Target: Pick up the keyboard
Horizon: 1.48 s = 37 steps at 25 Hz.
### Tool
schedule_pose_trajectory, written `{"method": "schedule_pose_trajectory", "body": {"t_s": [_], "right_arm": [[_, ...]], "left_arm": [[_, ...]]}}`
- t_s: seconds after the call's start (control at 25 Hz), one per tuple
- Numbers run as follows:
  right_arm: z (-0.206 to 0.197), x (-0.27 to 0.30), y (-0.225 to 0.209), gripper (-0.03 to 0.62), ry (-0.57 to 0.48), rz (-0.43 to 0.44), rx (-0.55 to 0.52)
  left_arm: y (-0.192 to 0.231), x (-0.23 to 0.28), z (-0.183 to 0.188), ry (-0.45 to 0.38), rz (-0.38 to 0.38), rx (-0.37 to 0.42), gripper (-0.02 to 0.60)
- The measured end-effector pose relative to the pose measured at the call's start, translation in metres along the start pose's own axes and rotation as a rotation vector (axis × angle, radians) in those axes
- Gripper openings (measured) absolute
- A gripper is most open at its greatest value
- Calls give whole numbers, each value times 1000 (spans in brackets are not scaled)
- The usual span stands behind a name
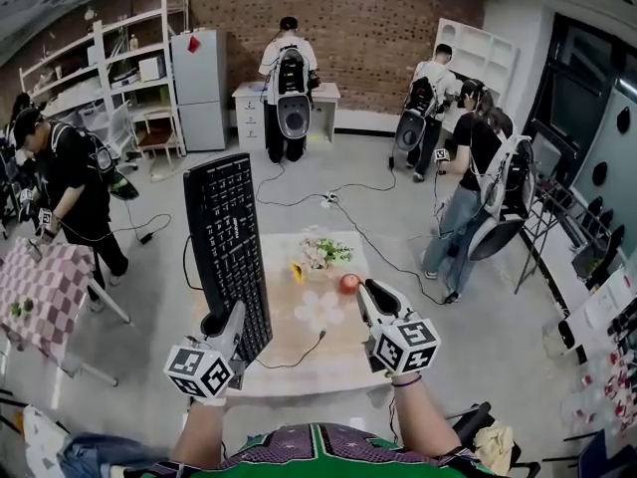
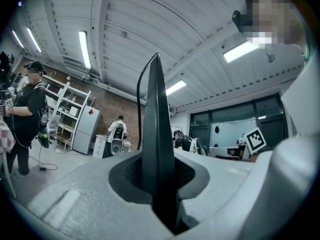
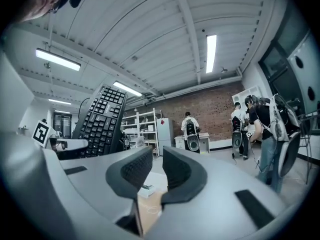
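Keyboard (image 1: 231, 235): black, long flat slab with rows of square keys and white legends. It is off the table, held by its near short end, with the long axis running away from the person and the key face turned toward the head camera. In the left gripper view it shows edge-on as a thin dark blade.

Left gripper (image 1: 227, 325): clamped on that near end, with the ribbed dark pads pressing both faces. A thin black cable (image 1: 299, 353) trails from the keyboard over the tabletop.

Right gripper (image 1: 370, 293): just right of the keyboard and not touching it. Its jaws stand a narrow gap apart with nothing between them.

Small table (image 1: 299, 371) below: pale matte top, squared edges. On it are a round red apple (image 1: 349, 283) just beside the right gripper's tips, a yellow item (image 1: 297, 272) too small to tell, and a leafy flower bunch (image 1: 323, 252) at the far edge.

Smooth grey floor (image 1: 179, 376) runs round the table, with cables across its far side. A checked-cloth table (image 1: 40, 289) stands well apart on the left. People wearing backpack rigs stand far off by the brick wall (image 1: 368, 28) and on the right.
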State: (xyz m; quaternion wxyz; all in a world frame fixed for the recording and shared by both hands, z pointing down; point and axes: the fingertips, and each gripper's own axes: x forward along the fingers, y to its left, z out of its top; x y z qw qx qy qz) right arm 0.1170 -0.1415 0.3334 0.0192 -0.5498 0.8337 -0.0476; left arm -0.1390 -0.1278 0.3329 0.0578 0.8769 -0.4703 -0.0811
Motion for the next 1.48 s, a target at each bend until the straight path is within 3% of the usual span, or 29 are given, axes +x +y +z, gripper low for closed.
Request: {"method": "schedule_pose_trajectory", "body": {"t_s": [0.16,0.32,0.48,0.8,1.48], "right_arm": [[6,-15,-18,28,-29,-45,-22],[7,-27,-22,8,-40,-66,-50],[14,-30,-21,3,-50,-78,-65],[16,-33,-15,3,-58,-81,-69],[17,-38,-24,3,-51,-88,-80]], "left_arm": [[-9,-1,13,-50,33,12,77],[-15,-7,18,-66,70,73,77],[-17,-9,30,-81,99,128,77],[-19,-19,30,-77,103,163,77],[-16,-16,30,-64,114,152,77]]}}
